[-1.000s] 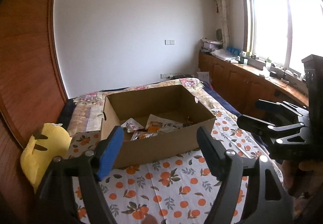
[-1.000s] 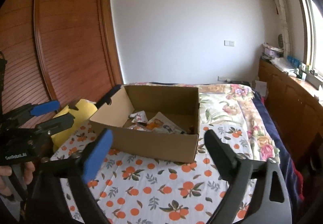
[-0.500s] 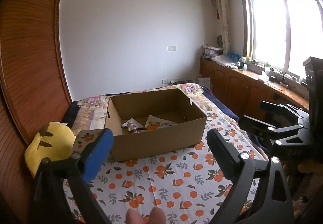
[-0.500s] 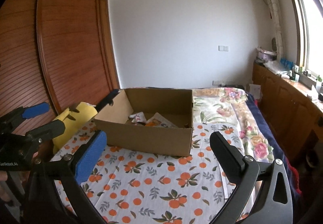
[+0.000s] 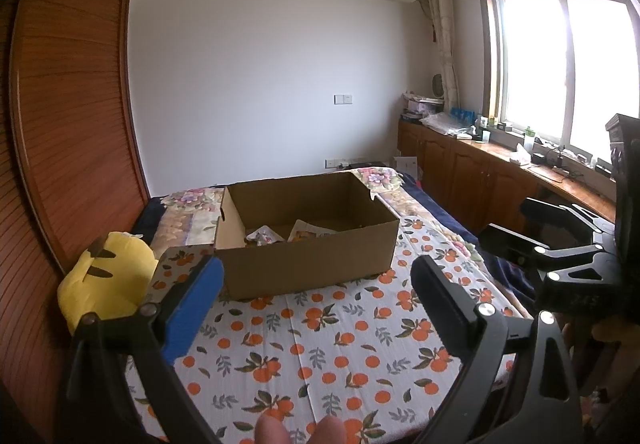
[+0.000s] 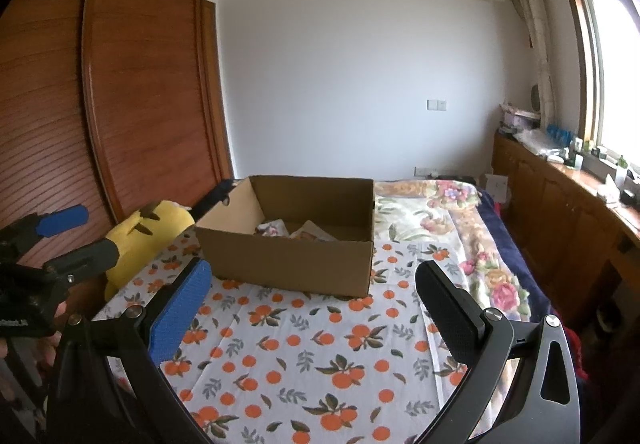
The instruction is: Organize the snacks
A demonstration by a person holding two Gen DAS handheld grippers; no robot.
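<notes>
An open cardboard box [image 5: 308, 260] [image 6: 288, 264] sits on the bed, with several snack packets [image 5: 266, 236] [image 6: 276, 230] lying on its floor. Its near wall hides most of what is inside. My left gripper [image 5: 316, 284] is open and empty, held back from the box above the sheet. It also shows at the left edge of the right wrist view as the left gripper [image 6: 100, 232]. My right gripper [image 6: 314, 278] is open and empty too, short of the box's near wall. In the left wrist view the right gripper [image 5: 506, 220] appears at the right.
The bed sheet [image 5: 320, 344] [image 6: 304, 356] has an orange-fruit print. A yellow plush toy [image 5: 108, 280] [image 6: 156, 232] lies left of the box, by the wooden wardrobe [image 6: 120, 104]. Wooden cabinets [image 5: 472, 172] run under the window on the right. Two fingertips of the person [image 5: 300, 432] show at the bottom edge.
Both grippers have drawn back from the box, which now looks smaller and farther away. The left jaws have spread wider; the right jaws widened slightly.
</notes>
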